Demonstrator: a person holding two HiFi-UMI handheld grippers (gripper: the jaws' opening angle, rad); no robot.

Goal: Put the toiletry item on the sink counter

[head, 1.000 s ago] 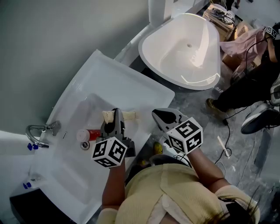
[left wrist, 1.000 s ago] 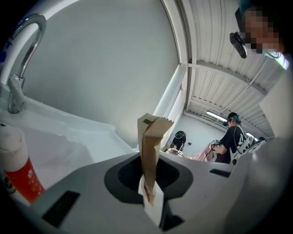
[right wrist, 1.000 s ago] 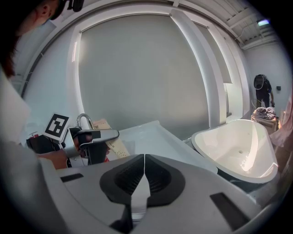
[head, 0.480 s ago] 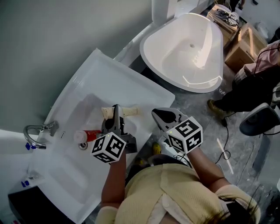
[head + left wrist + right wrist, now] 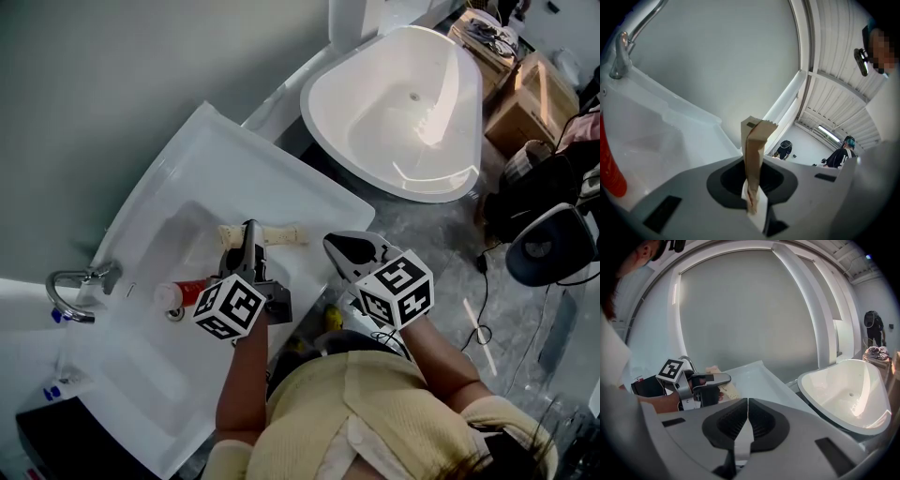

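White sink counter (image 5: 272,178), red tube (image 5: 195,288) lying in its basin

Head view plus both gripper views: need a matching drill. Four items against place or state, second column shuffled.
Items:
1. beige tube
2. red tube
3. right gripper
4. faucet

Place or state:
A. lying in the basin of the sink
B. jaws together, nothing between them
C. at the sink's left end in the head view
D. clamped in the left gripper

Pairs: 1-D, 2-A, 3-B, 4-C
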